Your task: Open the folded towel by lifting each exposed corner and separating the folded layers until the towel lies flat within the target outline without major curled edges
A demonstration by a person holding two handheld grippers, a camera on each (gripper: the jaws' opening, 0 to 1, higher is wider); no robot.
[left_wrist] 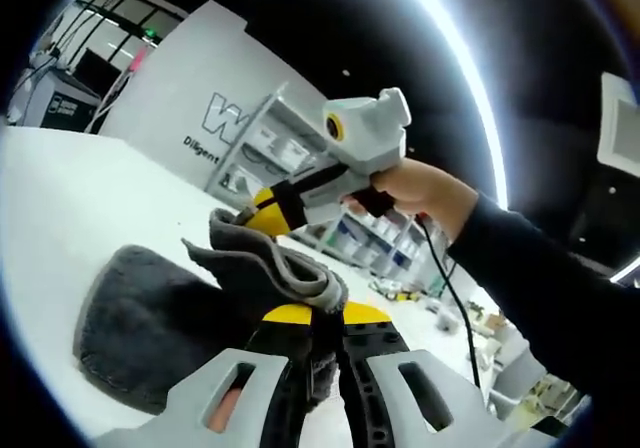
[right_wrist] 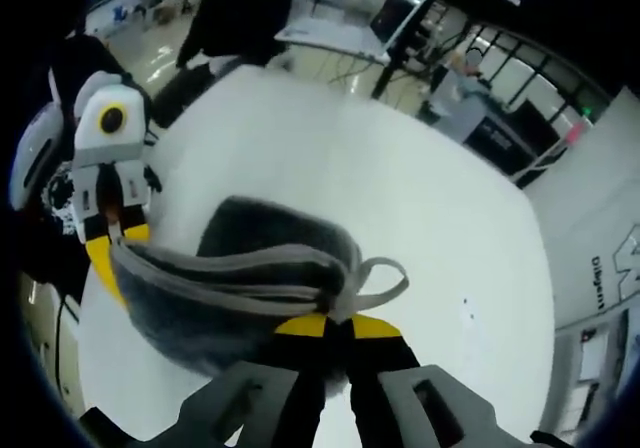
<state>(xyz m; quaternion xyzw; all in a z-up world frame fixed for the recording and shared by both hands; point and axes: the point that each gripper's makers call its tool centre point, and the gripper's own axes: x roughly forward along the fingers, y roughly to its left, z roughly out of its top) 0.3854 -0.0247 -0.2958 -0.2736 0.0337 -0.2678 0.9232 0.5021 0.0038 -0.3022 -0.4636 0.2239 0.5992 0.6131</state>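
Both pairs of jaws are pinched tight on the towel [right_wrist: 262,268]: the left gripper [left_wrist: 312,320] bites one raised corner, and the right gripper [right_wrist: 337,325] bites another, yellow tips pressed together with cloth between them. Seen from the left gripper view, the right gripper [left_wrist: 262,212] comes in from the right, held by a hand [left_wrist: 425,194] in a dark sleeve.

Thick and fuzzy, the towel [left_wrist: 190,313] is dark grey with a lighter grey hem. Its gripped edge is lifted off the table [right_wrist: 400,183] and stretched as a taut band between the two grippers, layers bunched and folded along it. Below that band the rest sags to the table as a rounded heap. Its long axis runs from one gripper to the other.
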